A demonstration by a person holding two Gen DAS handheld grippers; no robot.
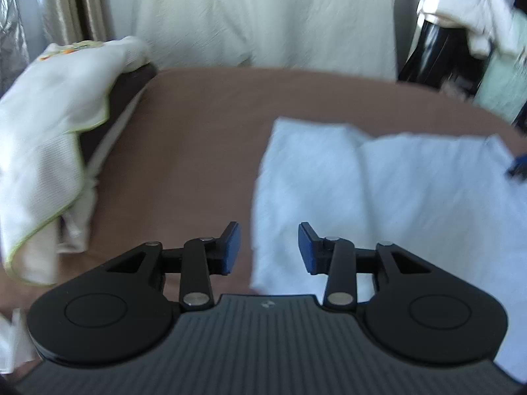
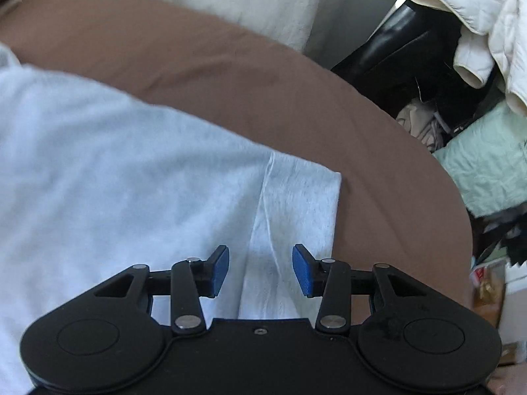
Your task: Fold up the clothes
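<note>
Brown cloth covers the table (image 1: pixel 197 138), and one pale blue garment (image 1: pixel 378 197) lies flat on it, spread across the right half in the left wrist view and filling the left and centre of the right wrist view (image 2: pixel 115 181). Left gripper (image 1: pixel 269 247) hangs over the garment's left edge, its two blue pads (image 1: pixel 232 247) spread apart with nothing between them, released. Right gripper (image 2: pixel 260 270) sits above the garment's right side, near a lengthwise crease (image 2: pixel 268 204), two pads parted as well, gripping nothing. Over on the far left, one white cloth with a yellow-green hem (image 1: pixel 49 108) drapes over a dark object (image 1: pixel 128 85). Beyond the table's far edge hangs one cream curtain (image 1: pixel 263 13). Off to the right, one quilted white piece (image 2: pixel 461 3) tops a heap of dark items, with one mint-green fabric (image 2: pixel 490 171) just below it.
</note>
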